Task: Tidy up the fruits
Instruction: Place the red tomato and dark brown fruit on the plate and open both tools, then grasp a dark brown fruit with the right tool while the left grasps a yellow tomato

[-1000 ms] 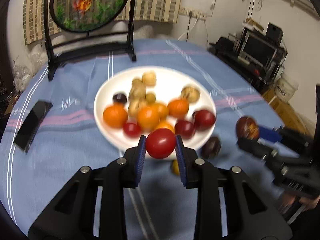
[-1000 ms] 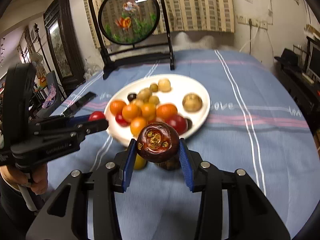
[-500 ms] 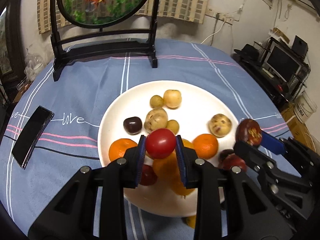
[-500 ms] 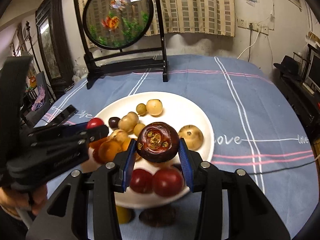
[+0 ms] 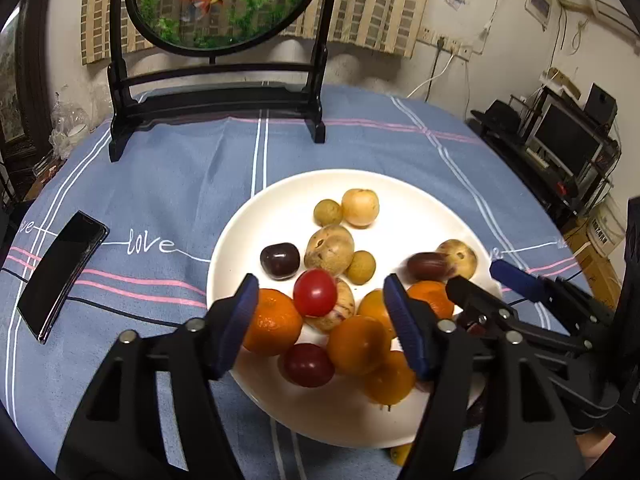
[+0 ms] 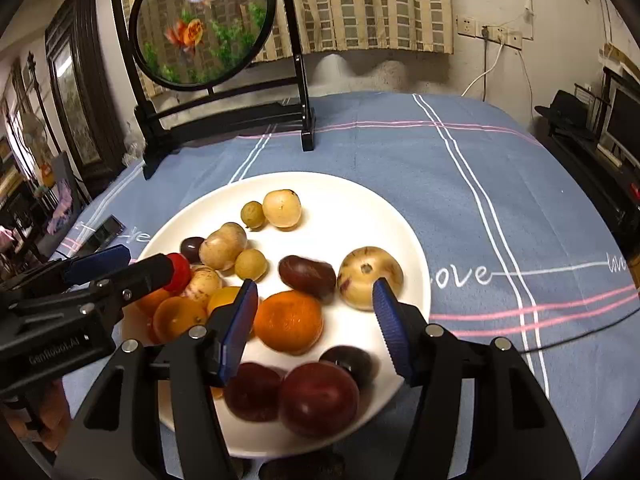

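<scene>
Both grippers are wide open and hold nothing. Between the left gripper (image 5: pixel 320 312) fingers, the red tomato (image 5: pixel 315 292) is seen above the plate (image 5: pixel 240 232). The dark fruit (image 6: pixel 307 277) lies just beyond the right gripper (image 6: pixel 314 316), at frame center.

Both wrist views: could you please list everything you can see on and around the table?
Plate: one, white, middle of tablecloth.
Oranges: at least four, orange, plate's near side.
Tan fruits: six, pale yellow-brown, plate's middle and far part.
Dark fruits: about five, maroon to near-black, scattered on plate.
Tomato: one, red, on the pile.
Phone: one, black, on cloth left of plate.
Goldfish screen: one, black stand, far side.
Tablecloth: one, blue, striped.
Left gripper: open, above plate.
Right gripper: open, above plate.
</scene>
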`<state>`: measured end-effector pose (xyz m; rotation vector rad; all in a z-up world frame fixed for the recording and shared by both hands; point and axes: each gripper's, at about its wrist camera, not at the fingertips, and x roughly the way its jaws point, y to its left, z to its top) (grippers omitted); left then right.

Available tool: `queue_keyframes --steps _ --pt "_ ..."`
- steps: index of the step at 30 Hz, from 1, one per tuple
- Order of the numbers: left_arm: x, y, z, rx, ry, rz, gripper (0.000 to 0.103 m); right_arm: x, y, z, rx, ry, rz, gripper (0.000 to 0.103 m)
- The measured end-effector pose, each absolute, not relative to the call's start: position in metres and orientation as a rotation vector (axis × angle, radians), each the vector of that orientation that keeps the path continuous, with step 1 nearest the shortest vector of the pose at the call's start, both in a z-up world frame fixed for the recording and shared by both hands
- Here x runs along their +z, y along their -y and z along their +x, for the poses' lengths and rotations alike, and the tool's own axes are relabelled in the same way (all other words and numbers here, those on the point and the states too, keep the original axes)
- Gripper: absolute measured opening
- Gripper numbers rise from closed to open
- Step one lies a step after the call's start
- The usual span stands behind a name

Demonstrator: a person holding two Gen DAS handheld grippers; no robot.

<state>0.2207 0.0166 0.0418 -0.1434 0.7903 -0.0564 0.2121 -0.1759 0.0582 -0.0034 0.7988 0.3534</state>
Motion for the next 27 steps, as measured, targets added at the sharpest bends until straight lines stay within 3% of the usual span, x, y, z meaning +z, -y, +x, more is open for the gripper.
queue_keyframes --steps 10,27 --pt "0.05 -0.001 0.198 -0.042 -0.745 -0.11 0.087 0.06 0.225 0.154 0.34 -0.808 0.046 0.065" --pt "0.008 0.022 0.135 -0.116 -0.86 -0.023 0.092 0.026 0.223 0.093 0.326 -0.914 -0.098 0.065"
